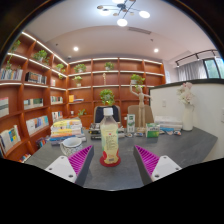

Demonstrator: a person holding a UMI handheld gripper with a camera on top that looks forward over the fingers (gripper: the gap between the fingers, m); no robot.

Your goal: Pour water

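One view only, from the gripper, so everything rests on it. Two fingers with magenta pads (81,158) reach forward over a dark grey table (185,148), and the gripper (110,160) stands open: a clear plastic bottle (109,137) stands upright between the fingers, with a visible gap between it and each pad. It rests on the table by its own base, near the table's front edge and about midway along it.

The bottle holds a pale yellowish liquid up to roughly its shoulder, and what looks like a white cap sits on top; whether that cap is screwed on I cannot tell.

Beyond the bottle, toward the table's left part, stands a pale, round vessel (71,146) that may be a cup or bowl to pour into, though I cannot say for sure. Further back along the table's far edge sit a clear glass or jar (130,122) and some smaller items too small to name. Wooden shelves (30,95) with books and plants line the room behind.

Judged from this, almost none of the task is done: the bottle is lined up for a grasp but not gripped, nothing is lifted or tilted. Closing on the bottle, carrying it to a vessel and pouring all remain.
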